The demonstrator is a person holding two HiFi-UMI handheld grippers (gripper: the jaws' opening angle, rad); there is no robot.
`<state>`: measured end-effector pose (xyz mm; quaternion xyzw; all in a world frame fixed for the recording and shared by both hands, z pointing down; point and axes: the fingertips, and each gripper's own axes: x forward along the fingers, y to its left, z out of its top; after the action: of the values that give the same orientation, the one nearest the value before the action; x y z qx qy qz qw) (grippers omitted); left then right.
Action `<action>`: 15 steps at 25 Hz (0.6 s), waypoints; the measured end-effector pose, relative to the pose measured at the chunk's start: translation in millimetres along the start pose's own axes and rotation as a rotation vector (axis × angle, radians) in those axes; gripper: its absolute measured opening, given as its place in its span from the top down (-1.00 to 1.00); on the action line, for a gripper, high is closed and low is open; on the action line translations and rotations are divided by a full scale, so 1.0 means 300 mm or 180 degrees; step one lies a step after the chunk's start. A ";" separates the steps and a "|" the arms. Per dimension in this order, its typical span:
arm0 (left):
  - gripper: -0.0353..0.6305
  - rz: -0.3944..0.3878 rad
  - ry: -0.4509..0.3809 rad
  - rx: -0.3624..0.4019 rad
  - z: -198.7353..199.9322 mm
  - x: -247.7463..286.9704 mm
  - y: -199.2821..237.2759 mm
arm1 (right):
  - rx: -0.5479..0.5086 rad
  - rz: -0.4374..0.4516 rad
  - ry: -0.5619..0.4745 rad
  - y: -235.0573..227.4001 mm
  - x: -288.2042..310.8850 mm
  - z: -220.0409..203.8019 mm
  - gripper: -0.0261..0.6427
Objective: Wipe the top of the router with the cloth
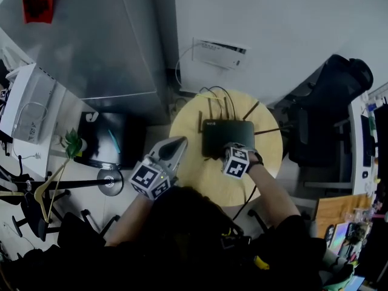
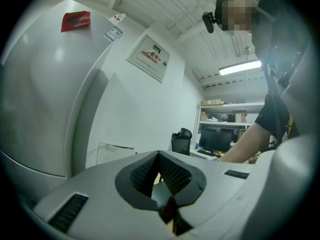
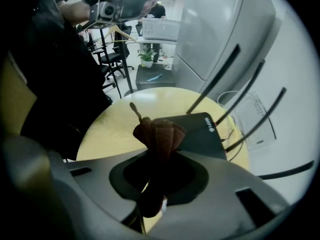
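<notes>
- Head view shows a flat black plastic router point(image 1: 227, 137) lying at the far side of a round pale wooden table point(image 1: 200, 177), with its thin antennas point(image 1: 210, 109) pointing towards the far wall.
- At the router's near edge, the right gripper point(image 1: 227, 149) is clenched on a bunched reddish-brown cloth point(image 3: 159, 134).
- From the right gripper view, the cloth rises between the jaws in ribbed folds, with a thin tail curling off its top. It overlaps the router's near corner, but I cannot tell whether it touches.
- The router's top is matt and dark, with small white lettering point(image 3: 209, 127) near one corner.
- Over the table's left rim, apart from the router, the left gripper point(image 1: 180, 143) hangs with its jaws pressed together on nothing.
</notes>
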<state>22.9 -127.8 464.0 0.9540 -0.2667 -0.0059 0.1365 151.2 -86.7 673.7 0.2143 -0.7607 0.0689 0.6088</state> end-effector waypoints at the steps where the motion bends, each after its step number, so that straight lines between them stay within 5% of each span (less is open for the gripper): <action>1: 0.92 0.0034 -0.0001 0.0007 0.001 -0.003 0.013 | 0.0016 -0.0096 0.0022 -0.057 -0.020 -0.019 0.72; 6: 0.92 0.0140 0.0124 0.0221 0.013 -0.024 0.050 | -0.0041 -0.0527 0.0247 -0.303 -0.071 -0.112 0.72; 15: 0.92 0.0509 0.0084 0.0198 0.007 -0.097 0.142 | -0.0256 -0.0788 0.0497 -0.461 0.051 -0.080 0.72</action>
<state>-23.9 -148.3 471.5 0.9335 -0.3402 0.0259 0.1103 226.7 -205.8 672.6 0.2759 -0.6809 -0.0208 0.6781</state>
